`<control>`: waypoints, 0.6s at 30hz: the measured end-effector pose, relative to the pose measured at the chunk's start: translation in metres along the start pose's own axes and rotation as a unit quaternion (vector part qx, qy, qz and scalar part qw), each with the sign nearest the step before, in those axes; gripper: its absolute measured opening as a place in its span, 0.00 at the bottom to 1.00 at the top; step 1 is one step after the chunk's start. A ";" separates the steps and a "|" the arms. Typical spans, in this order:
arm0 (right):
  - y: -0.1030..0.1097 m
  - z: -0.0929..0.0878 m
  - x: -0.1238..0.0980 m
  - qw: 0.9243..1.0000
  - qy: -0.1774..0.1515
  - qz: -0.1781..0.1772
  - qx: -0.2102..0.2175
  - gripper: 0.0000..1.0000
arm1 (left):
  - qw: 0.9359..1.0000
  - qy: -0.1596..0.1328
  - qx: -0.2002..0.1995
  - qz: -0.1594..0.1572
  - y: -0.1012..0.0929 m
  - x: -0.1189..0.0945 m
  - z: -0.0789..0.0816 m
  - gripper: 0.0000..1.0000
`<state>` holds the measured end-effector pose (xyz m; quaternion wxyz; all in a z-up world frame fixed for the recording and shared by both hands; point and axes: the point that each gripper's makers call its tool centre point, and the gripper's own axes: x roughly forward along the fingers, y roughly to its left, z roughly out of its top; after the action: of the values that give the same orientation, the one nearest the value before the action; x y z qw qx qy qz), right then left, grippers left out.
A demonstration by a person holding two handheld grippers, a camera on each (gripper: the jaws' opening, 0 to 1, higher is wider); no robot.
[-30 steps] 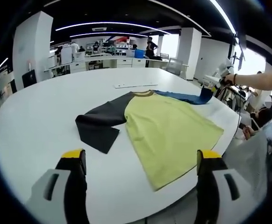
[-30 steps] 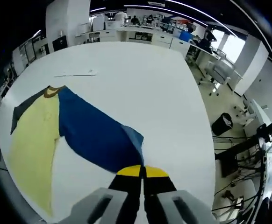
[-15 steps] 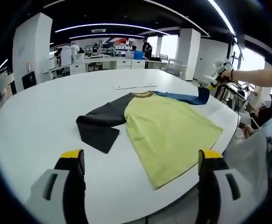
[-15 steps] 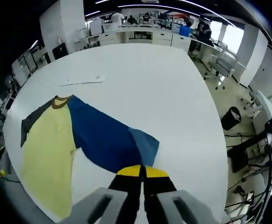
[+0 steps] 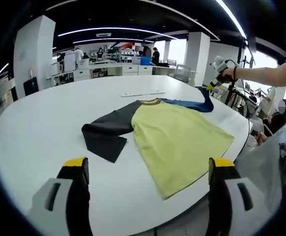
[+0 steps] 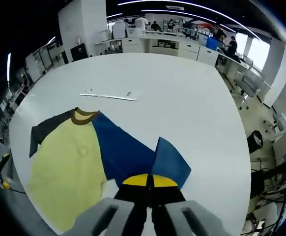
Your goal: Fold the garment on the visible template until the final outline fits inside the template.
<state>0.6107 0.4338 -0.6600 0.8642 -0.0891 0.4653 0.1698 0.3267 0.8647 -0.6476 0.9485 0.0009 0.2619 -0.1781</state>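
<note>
A shirt lies flat on the white table (image 5: 44,113), with a yellow body (image 5: 180,140), a black sleeve (image 5: 106,132) and a blue sleeve (image 5: 189,103). My left gripper (image 5: 149,164) stands open near the table's front edge, short of the shirt, with nothing between its jaws. At the far right, a hand holds my right gripper (image 5: 211,87), which lifts the blue sleeve's end off the table. In the right gripper view, the right gripper (image 6: 150,181) is shut on the blue sleeve (image 6: 128,155), whose end folds over. The yellow body (image 6: 69,167) lies to the left.
A thin white strip (image 5: 143,92) lies on the table beyond the collar, also seen from the right gripper (image 6: 108,96). Desks and several people stand at the back. Chairs (image 6: 243,81), a bin (image 6: 255,142) and cables sit off the table's right edge.
The right gripper has risen and carried the blue sleeve's end toward the shirt body, so the sleeve now folds over. The left gripper has stayed put and open.
</note>
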 end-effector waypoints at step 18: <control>0.078 0.038 0.024 0.997 -0.007 0.054 -0.048 0.00 | 1.000 -0.008 0.000 0.001 0.010 0.003 -0.005 0.99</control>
<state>0.6235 0.5227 -0.6591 0.8516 -0.1038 0.4551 0.2386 0.3299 0.8734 -0.6537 0.9508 -0.0005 0.2540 -0.1774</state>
